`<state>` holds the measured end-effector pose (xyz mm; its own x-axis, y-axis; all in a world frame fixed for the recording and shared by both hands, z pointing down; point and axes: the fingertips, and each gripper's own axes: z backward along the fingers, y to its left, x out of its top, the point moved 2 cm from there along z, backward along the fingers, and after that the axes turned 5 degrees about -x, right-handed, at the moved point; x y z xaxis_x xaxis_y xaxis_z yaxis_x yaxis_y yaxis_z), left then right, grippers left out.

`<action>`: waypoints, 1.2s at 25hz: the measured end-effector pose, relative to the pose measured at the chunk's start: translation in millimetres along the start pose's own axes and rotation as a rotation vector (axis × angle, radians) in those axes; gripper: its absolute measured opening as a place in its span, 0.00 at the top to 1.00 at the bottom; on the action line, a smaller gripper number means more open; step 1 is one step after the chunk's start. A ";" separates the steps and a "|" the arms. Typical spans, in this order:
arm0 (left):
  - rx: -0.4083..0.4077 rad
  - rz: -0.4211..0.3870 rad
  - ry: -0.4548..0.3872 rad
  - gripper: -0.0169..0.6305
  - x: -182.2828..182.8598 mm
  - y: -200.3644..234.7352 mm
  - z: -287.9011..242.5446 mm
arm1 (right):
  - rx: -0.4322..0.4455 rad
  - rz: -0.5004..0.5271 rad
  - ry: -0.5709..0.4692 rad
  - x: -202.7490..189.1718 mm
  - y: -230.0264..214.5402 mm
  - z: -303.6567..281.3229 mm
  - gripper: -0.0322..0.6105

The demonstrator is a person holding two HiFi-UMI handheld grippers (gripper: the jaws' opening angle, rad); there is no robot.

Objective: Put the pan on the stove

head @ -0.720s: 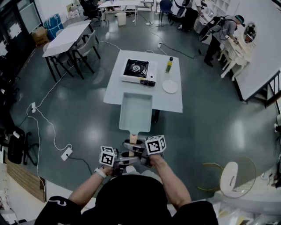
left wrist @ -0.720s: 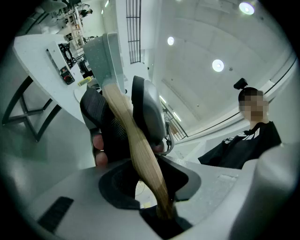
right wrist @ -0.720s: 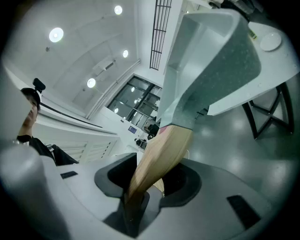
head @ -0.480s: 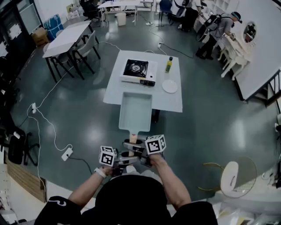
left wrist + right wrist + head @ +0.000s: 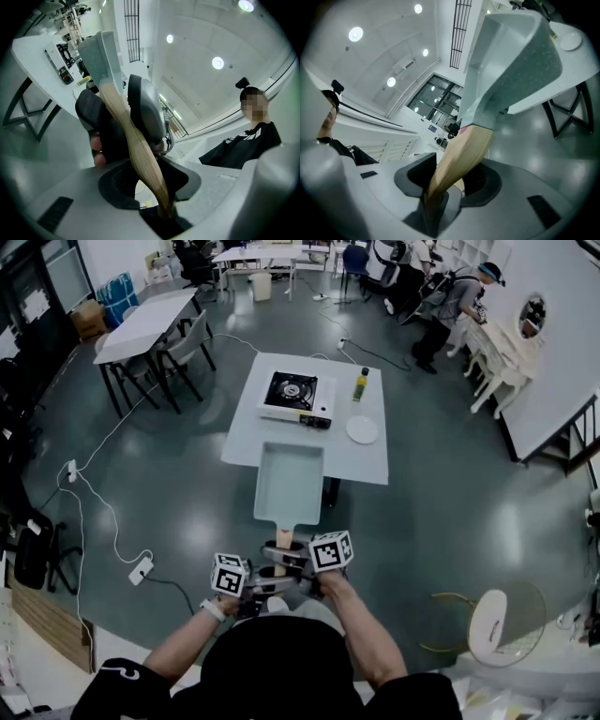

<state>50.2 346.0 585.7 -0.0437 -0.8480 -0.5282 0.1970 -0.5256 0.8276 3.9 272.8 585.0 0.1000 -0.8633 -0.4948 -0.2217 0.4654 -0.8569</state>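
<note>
1. Hanging in mid-air at the near edge of the white table [image 5: 370,461], the one pale grey rectangular pan [image 5: 291,484] is carried by its wooden handle [image 5: 284,537].
2. Left gripper [image 5: 161,208] and right gripper [image 5: 433,197] both clamp that handle; its end is buried between their jaws.
3. One black-topped portable stove [image 5: 298,397], one yellow bottle [image 5: 360,384] and one white plate [image 5: 362,430] stand on the table.

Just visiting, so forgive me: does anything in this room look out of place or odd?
Only mildly. The pan is held in mid-air, not on the stove, with the left gripper and right gripper both clamped on its wooden handle. A white cable trails loose across the floor. Nothing looks spilled or broken.
</note>
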 end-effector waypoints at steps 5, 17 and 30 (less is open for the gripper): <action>-0.006 -0.003 0.003 0.79 0.1 -5.8 -1.9 | 0.008 0.013 -0.008 -0.7 3.6 0.5 0.72; -0.001 -0.025 0.022 0.79 -4.8 -10.5 2.7 | 0.002 0.009 -0.018 -6.0 8.6 -0.9 0.72; 0.000 -0.031 0.043 0.79 -0.1 -9.4 8.1 | 0.023 0.010 -0.021 -0.6 11.1 -8.9 0.72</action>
<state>40.4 350.5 579.5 -0.0079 -0.8277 -0.5611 0.1965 -0.5515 0.8107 -7.3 276.7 577.0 0.1178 -0.8544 -0.5060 -0.2000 0.4787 -0.8549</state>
